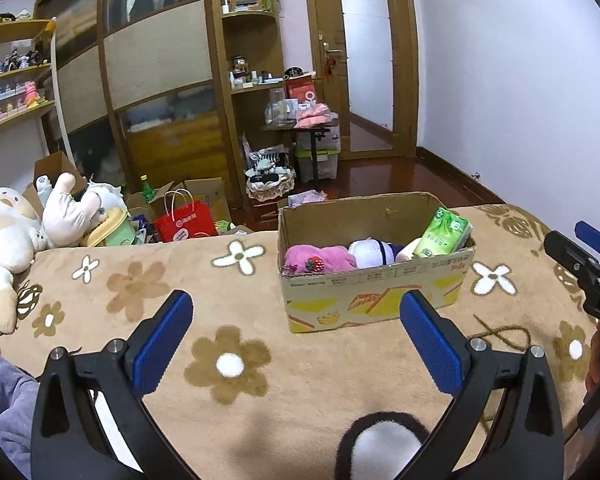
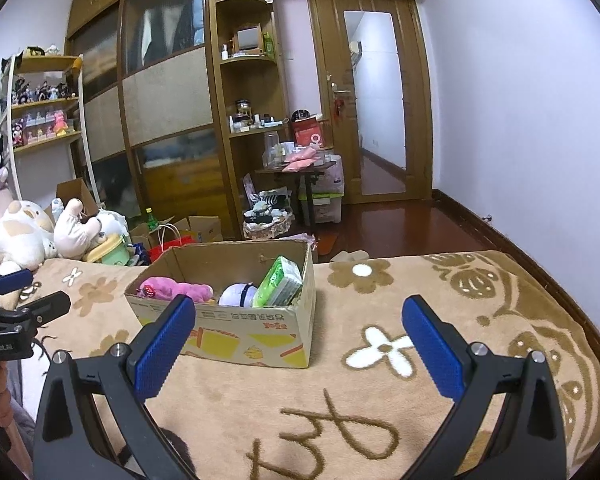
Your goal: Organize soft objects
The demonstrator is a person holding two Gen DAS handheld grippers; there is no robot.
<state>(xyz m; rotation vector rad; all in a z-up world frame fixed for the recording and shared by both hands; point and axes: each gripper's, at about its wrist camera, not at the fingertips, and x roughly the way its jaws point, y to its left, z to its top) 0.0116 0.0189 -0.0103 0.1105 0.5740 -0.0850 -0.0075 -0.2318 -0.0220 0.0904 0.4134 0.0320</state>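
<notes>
1. The left gripper is seen with its blue-padded jaws spread wide and nothing between them; below it, at the bottom edge of the left wrist view, a dark-rimmed white plush piece lies on the blanket.
2. The right gripper is likewise held released, its jaws wide apart and empty, above the flower-patterned blanket; a dark rounded shape at the bottom edge of that view cannot be identified.
3. Each gripper is caught at the edge of the other's view: the right one at the right edge of the left wrist view, the left one at the left edge of the right wrist view.
4. Beyond the jaws, an open cardboard box is set on the blanket.
5. Inside the box, a pink plush is lain at the left, a white plush with a dark band in the middle, and a green tissue pack is leaned upright against the right end.
6. At the far left of the bed, a pile of cream and white plush toys is seen, well apart from the box.
7. Behind the bed, a red paper bag and open cartons are stood on the floor.
8. Farthest off, a wooden wardrobe and a door are set against the wall.
</notes>
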